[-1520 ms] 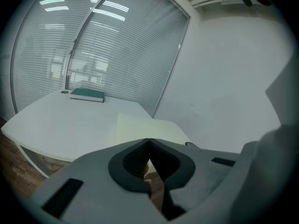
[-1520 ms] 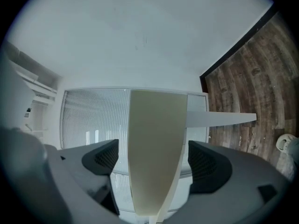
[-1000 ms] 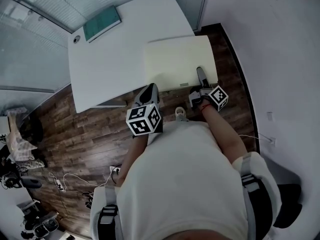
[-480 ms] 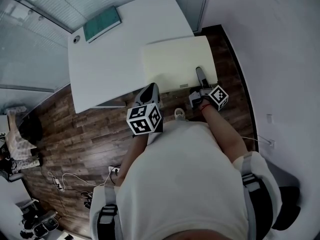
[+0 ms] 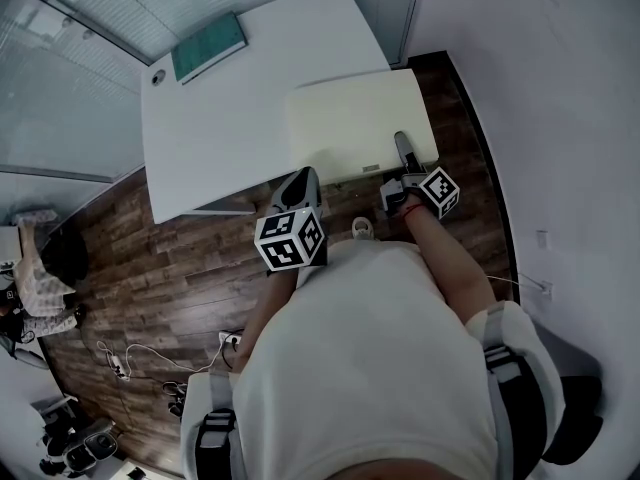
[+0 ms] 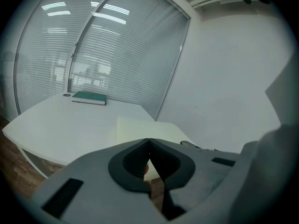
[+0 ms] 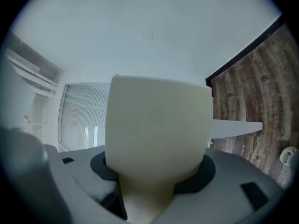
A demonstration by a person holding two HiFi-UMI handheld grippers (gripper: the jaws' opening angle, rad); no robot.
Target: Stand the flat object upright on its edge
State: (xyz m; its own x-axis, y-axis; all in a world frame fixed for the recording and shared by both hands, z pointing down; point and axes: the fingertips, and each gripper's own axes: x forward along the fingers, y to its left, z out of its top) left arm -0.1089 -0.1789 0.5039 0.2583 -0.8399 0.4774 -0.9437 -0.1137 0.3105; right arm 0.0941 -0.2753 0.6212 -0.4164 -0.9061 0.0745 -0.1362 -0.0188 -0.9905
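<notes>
A cream flat board (image 5: pixel 355 118) lies on the right part of the white table (image 5: pixel 220 118). My right gripper (image 5: pixel 402 151) reaches in at the board's near right edge, one jaw on top of it. In the right gripper view the board (image 7: pixel 159 115) fills the space between the jaws; the right gripper (image 7: pixel 155 171) has just been closing and its pads press on the board. My left gripper (image 5: pixel 300 182) hangs before the table's near edge, left of the board. Its tips (image 6: pixel 149 139) meet with nothing between them, and the board (image 6: pixel 140 127) lies beyond.
A green book (image 5: pixel 207 46) lies at the table's far left corner, also as the book (image 6: pixel 88 97) in the left gripper view. Glass panels with blinds stand behind the table, a white wall to the right. Dark wooden floor with cables (image 5: pixel 130 363) lies to the left.
Almost nothing differs in the head view: both grippers, the board and the book keep their places.
</notes>
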